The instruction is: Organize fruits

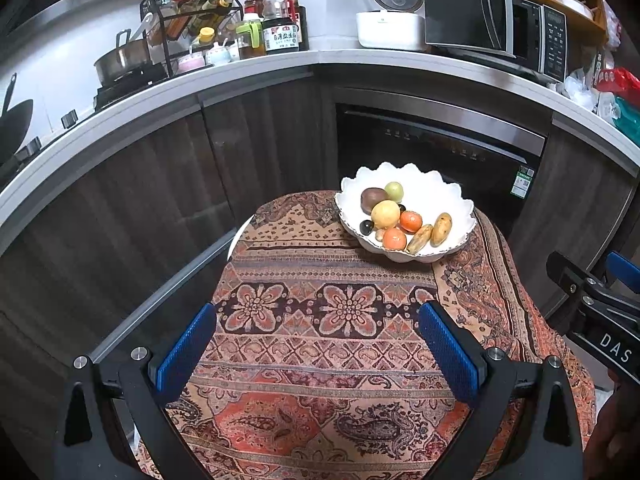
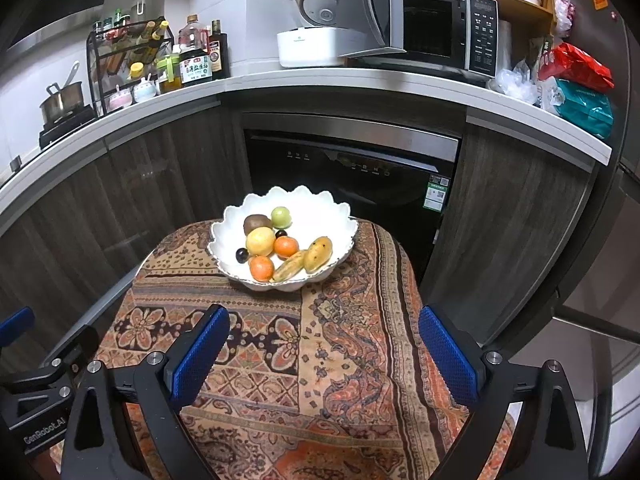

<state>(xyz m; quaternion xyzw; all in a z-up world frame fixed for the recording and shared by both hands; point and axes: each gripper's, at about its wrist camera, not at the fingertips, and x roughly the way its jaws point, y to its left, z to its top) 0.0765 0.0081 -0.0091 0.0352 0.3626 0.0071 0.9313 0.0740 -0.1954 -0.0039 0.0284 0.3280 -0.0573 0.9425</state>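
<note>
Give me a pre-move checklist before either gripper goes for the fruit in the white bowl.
1. Left gripper open and empty: ok.
2. Right gripper open and empty: ok.
3. White scalloped ceramic bowl fully on the patterned orange tablecloth: cannot tell, it sits at the far edge.
4. Fruit reachable from above: ok, the two round orange tangerines and the yellow round fruit lie uncovered.
5. Path to bowl free of obstacles: ok.
6. Loose fruit outside the bowl: none seen, ok.
</note>
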